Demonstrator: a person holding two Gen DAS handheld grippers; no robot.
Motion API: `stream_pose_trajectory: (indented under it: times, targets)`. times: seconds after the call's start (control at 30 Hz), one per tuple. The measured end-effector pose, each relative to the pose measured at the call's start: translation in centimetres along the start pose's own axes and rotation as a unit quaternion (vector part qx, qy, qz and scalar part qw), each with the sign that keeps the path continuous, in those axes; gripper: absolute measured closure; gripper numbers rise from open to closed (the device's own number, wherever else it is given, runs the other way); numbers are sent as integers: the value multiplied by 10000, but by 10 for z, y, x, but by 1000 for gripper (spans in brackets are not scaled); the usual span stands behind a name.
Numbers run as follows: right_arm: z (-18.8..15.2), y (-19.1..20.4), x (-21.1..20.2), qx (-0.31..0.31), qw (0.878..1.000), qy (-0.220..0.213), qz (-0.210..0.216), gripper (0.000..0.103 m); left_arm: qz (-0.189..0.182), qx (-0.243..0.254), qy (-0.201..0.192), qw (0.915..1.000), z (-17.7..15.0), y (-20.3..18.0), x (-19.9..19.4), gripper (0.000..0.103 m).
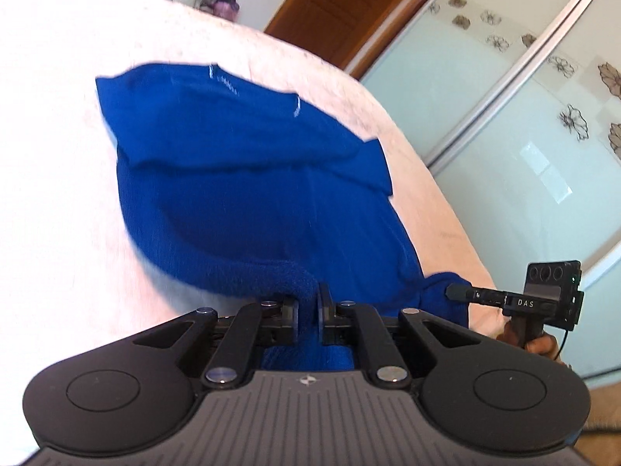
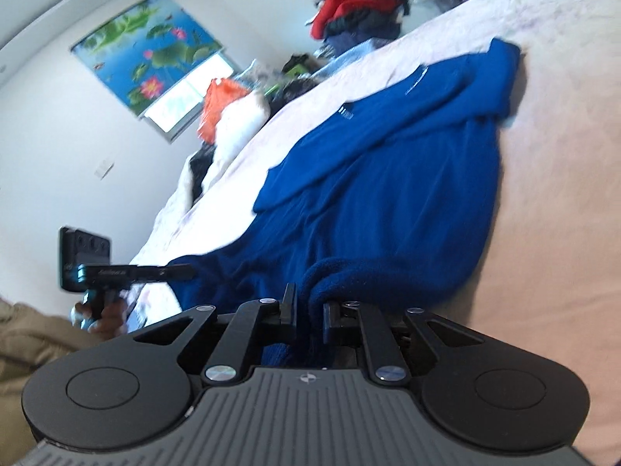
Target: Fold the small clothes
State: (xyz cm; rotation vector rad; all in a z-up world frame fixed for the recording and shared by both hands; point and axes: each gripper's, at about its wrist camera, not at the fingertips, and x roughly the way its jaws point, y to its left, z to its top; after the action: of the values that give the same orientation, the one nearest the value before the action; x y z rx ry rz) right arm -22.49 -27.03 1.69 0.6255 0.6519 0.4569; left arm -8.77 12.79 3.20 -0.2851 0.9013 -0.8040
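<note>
A blue knit garment (image 1: 240, 178) lies spread on a pale pink bed (image 1: 58, 116), its far part folded over with a sleeve lying across. My left gripper (image 1: 308, 310) is shut on the garment's near ribbed hem. My right gripper (image 2: 308, 310) is shut on the same hem further along; the garment (image 2: 388, 178) stretches away from it. The right gripper also shows in the left wrist view (image 1: 458, 292), pinching a corner of the blue cloth. The left gripper shows in the right wrist view (image 2: 182, 270) at the cloth's edge.
A pile of mixed clothes (image 2: 361, 0) sits at the far end of the bed. An orange item and white bags (image 2: 229, 112) lie beside it. A mirrored wardrobe door (image 1: 504, 116) and a brown door (image 1: 341, 11) stand beyond the bed's edge.
</note>
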Motion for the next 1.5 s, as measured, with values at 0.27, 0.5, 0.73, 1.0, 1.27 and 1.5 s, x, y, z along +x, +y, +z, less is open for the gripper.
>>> stream_pose_trajectory:
  times: [0.27, 0.5, 0.73, 1.0, 1.27, 1.5]
  targets:
    - [16, -34, 31, 448, 9964, -29, -722, 83, 418, -250, 83, 9988, 15, 22, 30, 95]
    - [-5, -44, 23, 998, 9949, -50, -144, 53, -257, -1234, 262, 9917, 5, 54, 25, 94]
    - [-27, -37, 17, 1109, 9931, 322, 220, 55, -369, -1095, 451, 9923, -10, 58, 22, 90]
    - [-33, -28, 25, 900, 9949, 434, 123, 72, -423, -815, 509, 9945, -21, 49, 20, 36]
    - [-30, -20, 12, 846, 9959, 155, 298, 80, -486, -210, 426, 9977, -15, 24, 15, 87]
    - [-3, 0, -14, 593, 9931, -589, 828, 85, -818, -31, -552, 9951, 1, 9, -31, 89]
